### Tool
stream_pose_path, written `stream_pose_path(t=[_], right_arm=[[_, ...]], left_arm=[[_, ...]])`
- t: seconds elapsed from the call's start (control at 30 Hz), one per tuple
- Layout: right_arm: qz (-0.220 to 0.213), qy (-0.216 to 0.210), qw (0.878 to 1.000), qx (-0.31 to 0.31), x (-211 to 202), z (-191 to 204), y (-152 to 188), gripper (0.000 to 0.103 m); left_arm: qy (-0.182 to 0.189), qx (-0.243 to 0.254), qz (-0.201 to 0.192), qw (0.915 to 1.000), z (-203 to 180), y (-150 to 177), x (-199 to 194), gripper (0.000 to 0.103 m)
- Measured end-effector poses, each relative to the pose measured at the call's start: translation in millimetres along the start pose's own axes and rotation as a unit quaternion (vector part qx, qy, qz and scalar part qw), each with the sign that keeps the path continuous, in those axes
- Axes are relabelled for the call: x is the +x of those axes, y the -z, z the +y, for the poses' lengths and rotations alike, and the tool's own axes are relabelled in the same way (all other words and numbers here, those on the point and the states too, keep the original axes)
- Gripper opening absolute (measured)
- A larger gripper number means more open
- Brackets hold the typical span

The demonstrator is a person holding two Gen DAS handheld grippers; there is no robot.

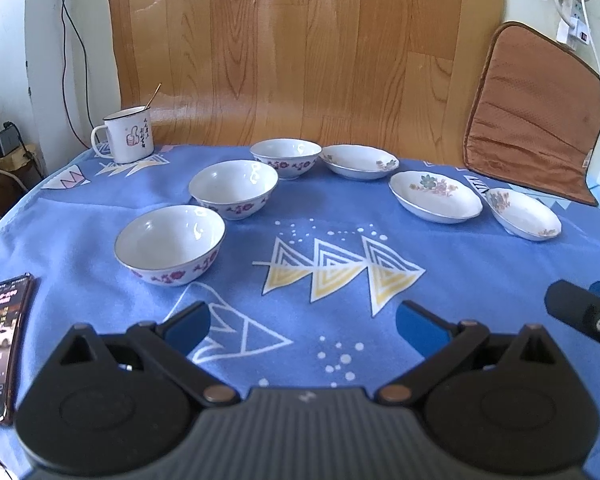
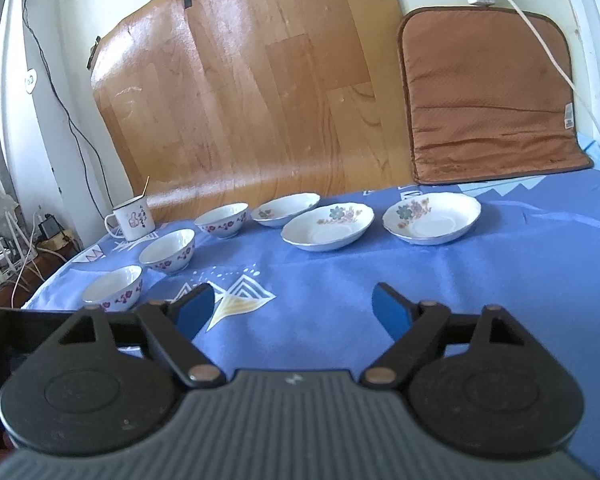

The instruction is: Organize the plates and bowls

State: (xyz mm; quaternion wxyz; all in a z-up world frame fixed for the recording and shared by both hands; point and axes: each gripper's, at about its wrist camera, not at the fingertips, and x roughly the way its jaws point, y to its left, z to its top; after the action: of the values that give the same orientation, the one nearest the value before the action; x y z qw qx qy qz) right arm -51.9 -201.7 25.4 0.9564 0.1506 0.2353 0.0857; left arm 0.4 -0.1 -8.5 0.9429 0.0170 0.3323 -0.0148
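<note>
My left gripper (image 1: 303,326): black linkage arms, blue pads (image 1: 190,330), brass-coloured pivot pins, ribbed grey housing with small white mark. My right gripper (image 2: 292,312): identical parts and colours.

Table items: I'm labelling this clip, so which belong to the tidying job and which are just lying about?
Job: three bowls; three plates.
Lying about: mug, phone, cushion.

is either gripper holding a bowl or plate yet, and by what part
Nothing is held. The left gripper and right gripper are both open above the blue tablecloth, short of the bowls and plates.
</note>
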Motion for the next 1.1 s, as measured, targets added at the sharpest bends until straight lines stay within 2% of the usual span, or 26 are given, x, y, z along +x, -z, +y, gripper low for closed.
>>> stream_pose_path(t=[0.27,0.43,0.57,1.1], right_arm=[[0.011,-0.007,1.000,-0.017,5.1,6.6,0.7,0.069],[0.014,-0.009,1.000,-0.025,8.5,8.7,-0.4,0.064],[0.016,-0.008,0.999,-0.029,11.3,11.4,-1.0,0.063],[0.008,-0.008,0.999,-0.032,5.4,14.1,-4.6,0.063]], left_arm=[[0.005,0.001,-0.012,0.9999,3.6,1.1,0.2,0.102],[0.000,0.015,-0.025,0.9996,1.9,1.5,-1.0,0.102],[0.001,0.027,-0.033,0.9991,0.4,2.0,-2.6,0.102],[0.010,0.026,-0.020,0.9994,-3.0,0.0,-8.9,0.103]])
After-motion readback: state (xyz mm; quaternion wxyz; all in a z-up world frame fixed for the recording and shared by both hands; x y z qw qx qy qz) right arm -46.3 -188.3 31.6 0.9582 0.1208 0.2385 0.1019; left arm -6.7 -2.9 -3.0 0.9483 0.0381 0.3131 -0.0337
